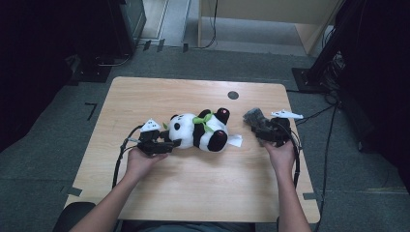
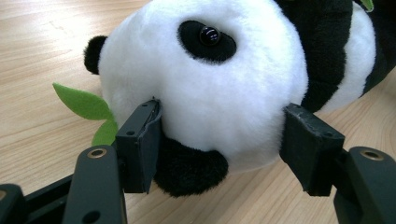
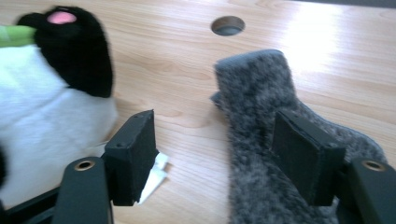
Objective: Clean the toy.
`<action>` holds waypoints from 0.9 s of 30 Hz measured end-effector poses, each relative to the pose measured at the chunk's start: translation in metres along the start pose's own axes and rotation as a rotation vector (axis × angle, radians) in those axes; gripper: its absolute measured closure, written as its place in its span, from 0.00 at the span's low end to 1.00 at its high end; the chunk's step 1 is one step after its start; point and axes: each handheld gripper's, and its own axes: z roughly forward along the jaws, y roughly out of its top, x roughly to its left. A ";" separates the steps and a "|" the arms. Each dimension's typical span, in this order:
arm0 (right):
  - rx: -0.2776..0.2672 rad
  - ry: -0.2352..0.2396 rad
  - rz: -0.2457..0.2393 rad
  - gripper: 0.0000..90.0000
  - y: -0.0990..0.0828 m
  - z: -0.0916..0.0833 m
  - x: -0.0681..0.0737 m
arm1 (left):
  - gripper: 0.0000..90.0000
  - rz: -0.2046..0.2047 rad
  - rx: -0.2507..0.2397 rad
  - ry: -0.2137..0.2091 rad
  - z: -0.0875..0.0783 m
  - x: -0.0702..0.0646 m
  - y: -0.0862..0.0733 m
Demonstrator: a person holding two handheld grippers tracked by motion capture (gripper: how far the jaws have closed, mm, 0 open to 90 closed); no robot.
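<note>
A black-and-white panda plush (image 1: 203, 130) with green leaves at its neck lies on its side in the middle of the wooden table (image 1: 193, 183). My left gripper (image 1: 175, 143) straddles its head (image 2: 210, 84). One pad (image 2: 140, 140) rests against the fur, the other (image 2: 308, 149) stands just off the cheek, so the jaws do not squeeze. A grey fuzzy sock-like piece (image 1: 255, 118) lies to the right of the panda. My right gripper (image 1: 265, 129) hovers open over it (image 3: 261, 140), one pad (image 3: 303, 154) above the grey fur, gripping nothing.
A white tag (image 1: 235, 140) sticks out from the panda's lower end, and shows by my right gripper's other pad (image 3: 156, 175). A round cable hole (image 1: 233, 95) sits near the table's far edge. Cables trail from both grippers. Dark equipment stands beyond the table.
</note>
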 end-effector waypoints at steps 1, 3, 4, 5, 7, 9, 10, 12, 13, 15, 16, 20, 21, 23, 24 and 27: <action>-0.002 0.002 -0.002 0.31 0.001 -0.001 0.002 | 0.38 -0.001 0.000 0.000 0.000 0.000 0.000; -0.010 0.015 -0.008 0.28 0.001 -0.003 0.007 | 0.38 0.000 0.000 0.000 0.000 0.000 0.000; -0.012 0.024 -0.006 0.27 0.001 -0.004 0.010 | 0.38 0.000 0.001 0.000 0.000 0.000 0.001; -0.012 0.040 -0.010 0.25 0.001 -0.004 0.014 | 0.37 0.000 0.001 0.000 0.000 0.000 0.001; -0.008 0.049 -0.021 0.21 0.000 -0.004 0.021 | 0.37 0.003 0.003 0.000 0.000 0.000 0.001; -0.005 0.060 -0.031 0.19 -0.001 -0.004 0.029 | 0.36 0.005 0.003 0.002 0.000 0.000 0.001; -0.008 0.068 -0.032 0.18 -0.001 -0.004 0.031 | 0.36 0.008 0.004 0.001 0.000 0.000 0.001; -0.017 0.070 -0.033 0.16 -0.001 -0.005 0.038 | 0.36 0.008 0.005 0.000 0.000 0.000 0.001; -0.019 0.078 -0.038 0.16 -0.001 -0.006 0.042 | 0.35 0.009 0.005 -0.001 0.000 0.000 0.001; -0.023 0.097 -0.043 0.16 0.000 -0.007 0.047 | 0.35 0.010 0.006 -0.002 0.000 0.000 0.001; -0.025 0.104 -0.044 0.16 0.000 -0.008 0.049 | 0.35 0.010 0.006 -0.002 0.000 0.000 0.001; -0.029 0.149 -0.061 0.16 -0.002 -0.012 0.057 | 0.35 0.010 0.009 -0.002 0.000 0.000 0.001; -0.031 0.169 -0.075 0.16 -0.002 -0.014 0.060 | 0.35 0.009 0.009 -0.002 0.000 0.000 0.001; -0.038 0.196 -0.105 0.16 -0.003 -0.018 0.065 | 0.35 0.011 0.011 -0.002 0.000 0.000 0.001; -0.046 0.212 -0.119 0.16 -0.003 -0.020 0.069 | 0.35 0.011 0.011 -0.002 0.000 0.000 0.001; -0.078 0.232 -0.130 0.16 -0.005 -0.023 0.077 | 0.35 0.012 0.012 -0.002 0.000 0.000 0.001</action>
